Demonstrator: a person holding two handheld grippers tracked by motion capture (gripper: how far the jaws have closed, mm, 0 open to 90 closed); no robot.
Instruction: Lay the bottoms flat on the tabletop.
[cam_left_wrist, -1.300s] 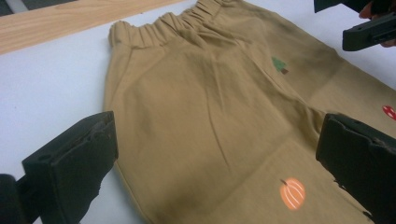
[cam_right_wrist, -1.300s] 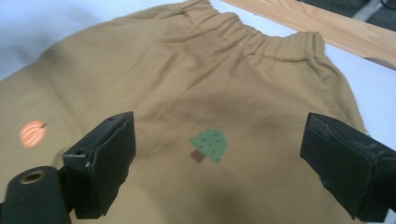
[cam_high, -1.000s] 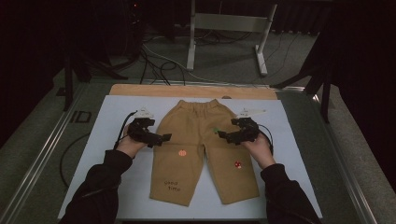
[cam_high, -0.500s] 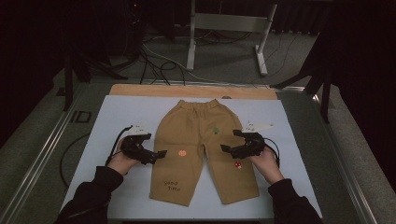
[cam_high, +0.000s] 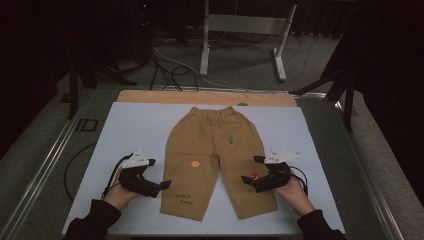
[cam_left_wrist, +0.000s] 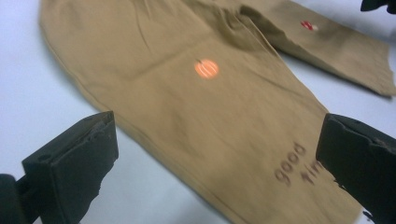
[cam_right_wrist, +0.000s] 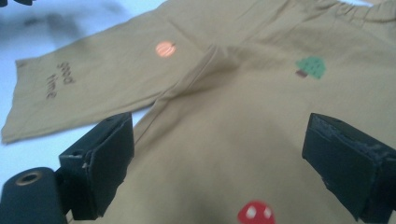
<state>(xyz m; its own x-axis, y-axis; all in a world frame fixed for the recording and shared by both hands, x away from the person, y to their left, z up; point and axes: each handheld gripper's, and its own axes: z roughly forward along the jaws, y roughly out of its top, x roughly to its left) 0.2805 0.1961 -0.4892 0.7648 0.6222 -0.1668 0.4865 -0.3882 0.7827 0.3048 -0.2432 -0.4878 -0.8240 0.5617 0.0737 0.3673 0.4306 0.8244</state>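
Two legs of the trousers (cam_high: 216, 161) point toward you, waistband away, lying flat on the white mat (cam_high: 130, 130). Your left gripper (cam_high: 161, 187) and right gripper (cam_high: 248, 178) both have jaws spread apart at the legs' outer edges.

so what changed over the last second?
Both hand-held grippers slid back toward the person along the trousers' outer edges: the left hand-held gripper from hip level to beside the "good time" print, the right hand-held gripper down to the mushroom patch. Both stand open; nothing was grasped. The trousers lie flat, unmoved.
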